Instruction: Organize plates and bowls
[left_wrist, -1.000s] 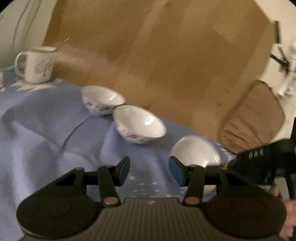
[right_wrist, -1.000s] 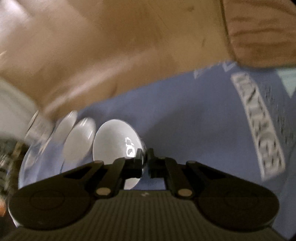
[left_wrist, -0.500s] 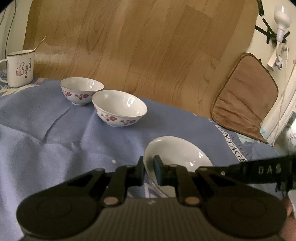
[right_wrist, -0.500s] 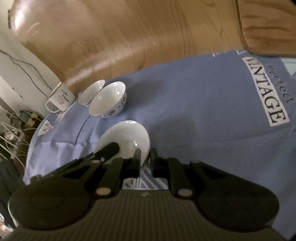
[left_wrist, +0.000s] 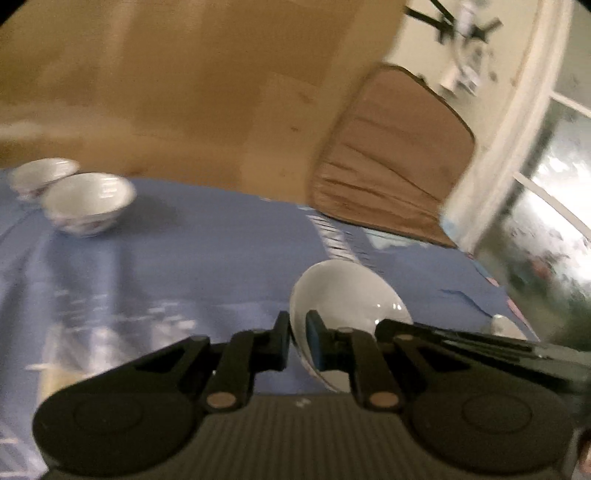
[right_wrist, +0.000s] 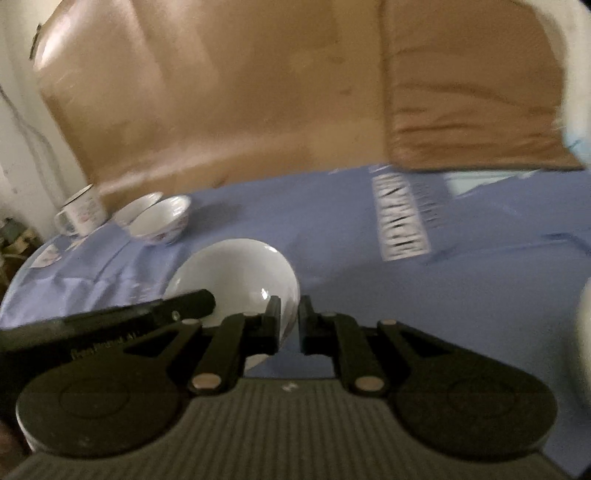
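You have the white plate (left_wrist: 351, 291) pinched at its rim by both tools at once: the left gripper (left_wrist: 297, 338) has its jaws closed on the near-left edge, and the right gripper (right_wrist: 289, 325) has its jaws closed on the opposite edge, so the plate rides between them just above the blue cloth (right_wrist: 332, 229) covering the surface. Both views are blurred, so whether the plate is touching the cloth cannot be told.

Treat the plate as glazed ceramic: stiff, slick and breakable. The rim is the only place to hold it, and with so little pad on a glossy lip it will likely slip if you tilt or jerk it, so keep it level.

By count: one plate in your grip, and two floral bowls, the nearer bowl (right_wrist: 160, 219) and the farther bowl (right_wrist: 136, 206) just beside each other, well apart from the plate. One enamel mug (right_wrist: 79, 216) stands next to them. A pale object at the right edge of both views is too cropped to name.
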